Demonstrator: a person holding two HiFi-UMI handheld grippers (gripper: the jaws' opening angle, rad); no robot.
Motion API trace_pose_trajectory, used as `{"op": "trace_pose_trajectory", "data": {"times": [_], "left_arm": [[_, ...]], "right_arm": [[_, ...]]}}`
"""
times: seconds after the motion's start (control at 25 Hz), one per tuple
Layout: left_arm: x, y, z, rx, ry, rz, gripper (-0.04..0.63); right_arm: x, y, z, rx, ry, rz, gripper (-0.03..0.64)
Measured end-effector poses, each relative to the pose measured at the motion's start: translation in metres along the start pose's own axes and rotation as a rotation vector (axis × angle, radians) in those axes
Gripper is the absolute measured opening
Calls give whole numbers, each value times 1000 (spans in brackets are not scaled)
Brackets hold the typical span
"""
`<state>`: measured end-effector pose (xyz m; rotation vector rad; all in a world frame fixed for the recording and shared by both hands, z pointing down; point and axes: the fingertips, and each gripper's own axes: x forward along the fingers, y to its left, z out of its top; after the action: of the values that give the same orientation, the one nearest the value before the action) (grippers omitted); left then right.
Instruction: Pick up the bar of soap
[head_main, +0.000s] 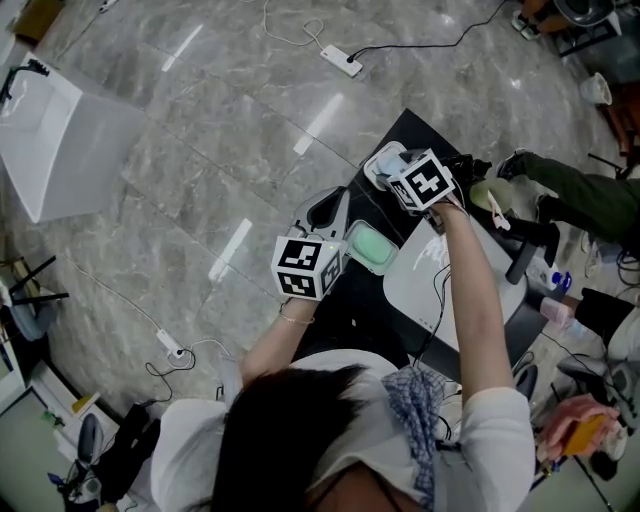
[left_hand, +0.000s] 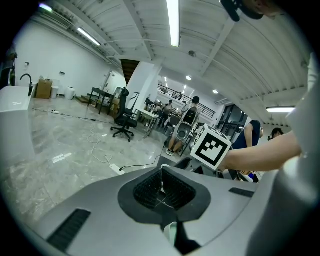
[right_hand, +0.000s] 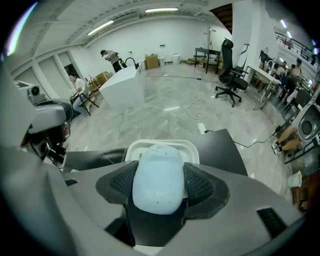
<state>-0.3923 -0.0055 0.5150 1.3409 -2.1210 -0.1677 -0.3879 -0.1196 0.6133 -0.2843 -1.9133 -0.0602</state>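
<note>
The right tool (right_hand: 159, 186) is opening, with its jaws on either side of the pale blue bar of soap (right_hand: 158, 175). The soap sits between them just above a white dish (right_hand: 161, 145) on the black table (right_hand: 224, 146). The left tool (left_hand: 162, 189) has its jaws together, near a green dish (head_main: 371, 247).

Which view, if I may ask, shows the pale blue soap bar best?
Right gripper view: the soap bar sits between the right hand-held gripper's opening jaws. Head view barely shows it; left gripper view misses it.
</note>
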Motion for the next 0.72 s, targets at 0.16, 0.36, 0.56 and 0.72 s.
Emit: {"op": "trace_pose_trajectory", "data": {"times": [0.16,0.36,0.56,0.72], "left_arm": [[-8,3,0,-2,-4,12,14],[-12,2,0,-7,-7,18,14],[-6,-16,4,20,-9,-19,14],[0,-37,6,58,0,-69,14]], "right_arm": [[-2,-1,-1,29,-62,-31,288],[-25,7,10,33,-162,-49,288],[-64,19,23,34,-307,-96,288],[-105,27,22,54,-413,-149,288]]}}
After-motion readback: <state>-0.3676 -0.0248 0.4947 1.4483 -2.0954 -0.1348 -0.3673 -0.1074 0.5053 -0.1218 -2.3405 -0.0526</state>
